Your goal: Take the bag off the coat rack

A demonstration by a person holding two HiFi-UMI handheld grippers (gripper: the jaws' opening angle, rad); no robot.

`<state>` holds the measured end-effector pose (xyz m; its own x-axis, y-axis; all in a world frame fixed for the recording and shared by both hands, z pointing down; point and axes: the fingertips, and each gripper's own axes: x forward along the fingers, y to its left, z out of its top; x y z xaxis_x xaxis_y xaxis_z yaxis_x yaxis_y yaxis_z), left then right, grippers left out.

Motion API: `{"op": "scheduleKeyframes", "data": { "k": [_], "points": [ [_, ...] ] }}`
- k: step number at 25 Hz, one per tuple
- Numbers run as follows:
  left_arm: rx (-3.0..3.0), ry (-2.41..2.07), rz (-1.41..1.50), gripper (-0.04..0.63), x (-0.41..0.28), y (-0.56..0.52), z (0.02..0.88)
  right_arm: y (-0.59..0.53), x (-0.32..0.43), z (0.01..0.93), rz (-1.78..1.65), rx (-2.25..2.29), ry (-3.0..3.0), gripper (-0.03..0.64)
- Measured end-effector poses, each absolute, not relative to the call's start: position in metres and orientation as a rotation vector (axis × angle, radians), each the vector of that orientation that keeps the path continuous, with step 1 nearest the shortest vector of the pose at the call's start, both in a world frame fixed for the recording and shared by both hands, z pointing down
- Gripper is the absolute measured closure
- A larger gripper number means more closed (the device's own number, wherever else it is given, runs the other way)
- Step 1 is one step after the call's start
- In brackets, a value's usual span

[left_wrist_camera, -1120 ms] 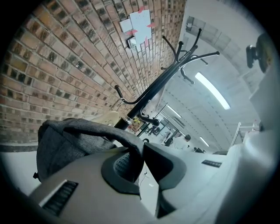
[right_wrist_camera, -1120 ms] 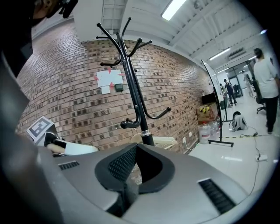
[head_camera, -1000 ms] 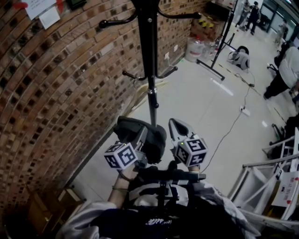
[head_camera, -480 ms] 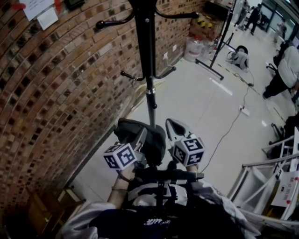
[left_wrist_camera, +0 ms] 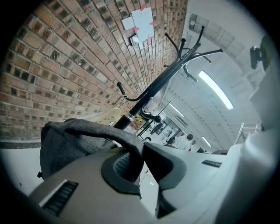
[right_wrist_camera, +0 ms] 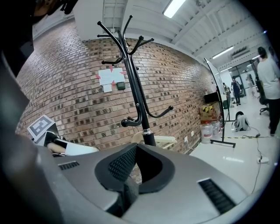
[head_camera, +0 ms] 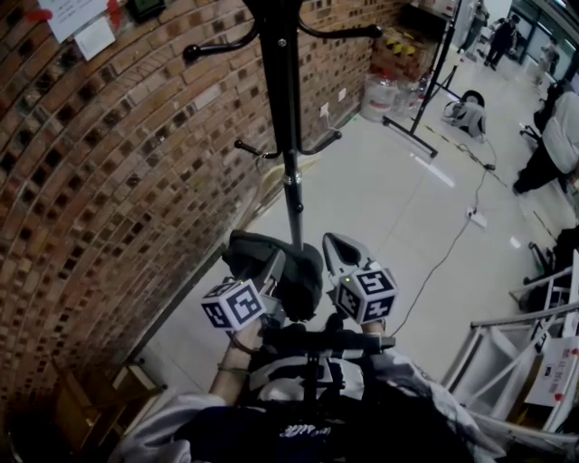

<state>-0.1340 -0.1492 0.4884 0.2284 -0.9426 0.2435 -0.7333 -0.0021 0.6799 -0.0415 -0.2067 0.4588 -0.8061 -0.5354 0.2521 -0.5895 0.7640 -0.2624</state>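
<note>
A dark grey fabric bag point(head_camera: 294, 271) hangs low in front of the black coat rack point(head_camera: 288, 136). My left gripper point(head_camera: 271, 264) is shut on a fold of the bag's upper edge. In the left gripper view the grey bag point(left_wrist_camera: 74, 144) fills the left side and its fabric is pinched between the jaws of the left gripper point(left_wrist_camera: 134, 162). The rack's hooks point(head_camera: 217, 45) carry nothing. My right gripper point(head_camera: 336, 242) sits just right of the bag, shut and empty. In the right gripper view the right gripper point(right_wrist_camera: 130, 183) points at the coat rack point(right_wrist_camera: 133, 87).
A brick wall point(head_camera: 99, 181) with pinned papers point(head_camera: 77, 23) runs along the left. Water jugs point(head_camera: 378, 95) and a black stand point(head_camera: 434, 81) sit at the far end. A cable point(head_camera: 452, 235) crosses the floor. A white metal frame point(head_camera: 507, 362) is at lower right, people at far right.
Almost nothing: both grippers and the bag hold their place, and the head view has shifted only slightly.
</note>
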Motion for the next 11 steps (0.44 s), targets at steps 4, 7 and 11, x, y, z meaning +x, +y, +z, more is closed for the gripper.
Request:
{"op": "scheduleKeyframes", "data": {
  "k": [4, 7, 11],
  "points": [
    [1.774, -1.553, -0.372, 0.554, -0.1334, -0.1484, 0.4902, -0.2056, -0.0414, 0.4592, 0.492, 0.891, -2.796, 0.607],
    [1.764, -1.556, -0.379, 0.554, -0.1341, -0.147, 0.4891, -0.2052, -0.0407, 0.46, 0.49, 0.889, -2.791, 0.607],
    [1.769, -1.543, -0.387, 0.554, -0.133, -0.1472, 0.4896, -0.206, -0.0401, 0.4599, 0.49, 0.89, -2.789, 0.607]
  ]
}}
